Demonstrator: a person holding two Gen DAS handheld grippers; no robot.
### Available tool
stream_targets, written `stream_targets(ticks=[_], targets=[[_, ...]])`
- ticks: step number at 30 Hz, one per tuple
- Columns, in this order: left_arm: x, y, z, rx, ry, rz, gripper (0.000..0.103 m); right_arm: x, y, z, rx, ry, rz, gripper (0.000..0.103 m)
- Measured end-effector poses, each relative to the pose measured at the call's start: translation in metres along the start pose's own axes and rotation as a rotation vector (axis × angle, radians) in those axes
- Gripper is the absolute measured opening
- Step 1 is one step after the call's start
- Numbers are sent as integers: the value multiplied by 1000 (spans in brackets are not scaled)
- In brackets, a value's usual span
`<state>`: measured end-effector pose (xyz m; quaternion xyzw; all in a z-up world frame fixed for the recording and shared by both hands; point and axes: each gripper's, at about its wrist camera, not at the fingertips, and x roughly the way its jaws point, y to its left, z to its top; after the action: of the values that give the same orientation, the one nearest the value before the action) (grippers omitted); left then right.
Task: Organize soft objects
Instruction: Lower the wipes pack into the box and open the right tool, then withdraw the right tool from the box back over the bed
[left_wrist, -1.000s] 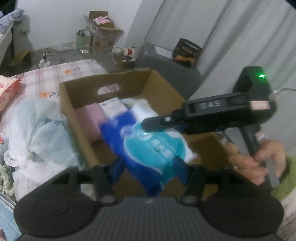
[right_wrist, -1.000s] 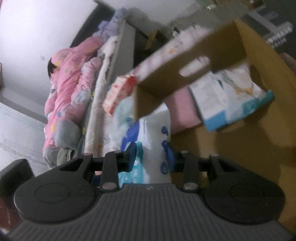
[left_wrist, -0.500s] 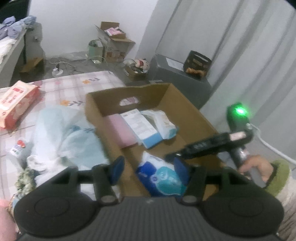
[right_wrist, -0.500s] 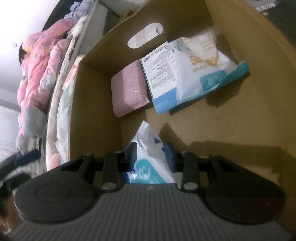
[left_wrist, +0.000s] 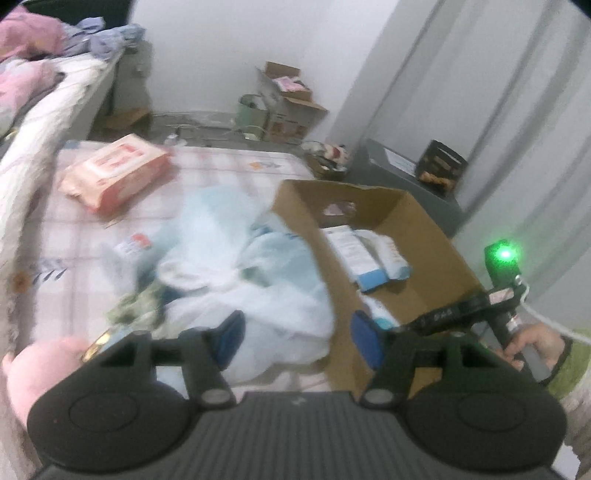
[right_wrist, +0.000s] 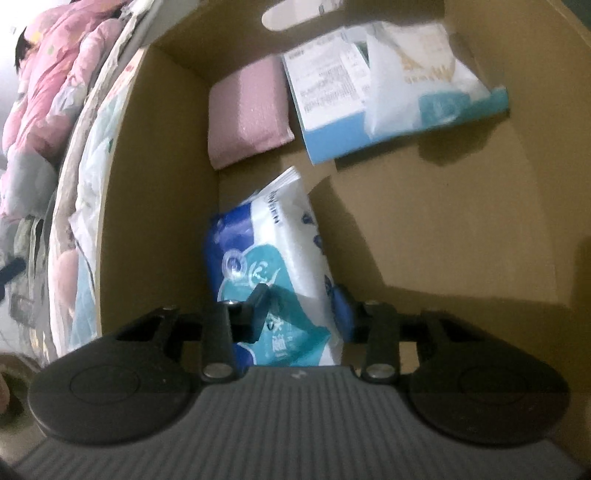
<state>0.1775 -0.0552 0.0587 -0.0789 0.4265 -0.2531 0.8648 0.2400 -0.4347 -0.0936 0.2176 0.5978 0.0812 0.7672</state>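
Tissue pack (right_wrist: 273, 266), blue and white, rests inside the cardboard box (right_wrist: 443, 229), pinched by the right gripper (right_wrist: 300, 306). Left gripper (left_wrist: 295, 334) is opening, empty, over a white plastic bag (left_wrist: 258, 288).

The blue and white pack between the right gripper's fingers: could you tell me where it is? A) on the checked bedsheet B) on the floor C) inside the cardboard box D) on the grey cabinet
C: the blue and white pack stands against the cardboard box wall, near a pink pack.
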Motion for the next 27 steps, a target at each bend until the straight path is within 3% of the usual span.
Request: stream_targets(ticks=[6, 15, 22, 27], targets=[[-17, 32, -24, -75, -14, 21, 64, 3, 6, 5, 83, -54, -7, 35], [-36, 54, -52, -98, -50, 59, 67, 12, 14, 8, 165, -111, 5, 36], [-47, 62, -67, -78, -109, 145, 76, -1, 25, 2, 130, -135, 9, 50], [-55, 65, -71, -64, -150, 186, 83, -39, 38, -7, 79, -229, -28, 55]])
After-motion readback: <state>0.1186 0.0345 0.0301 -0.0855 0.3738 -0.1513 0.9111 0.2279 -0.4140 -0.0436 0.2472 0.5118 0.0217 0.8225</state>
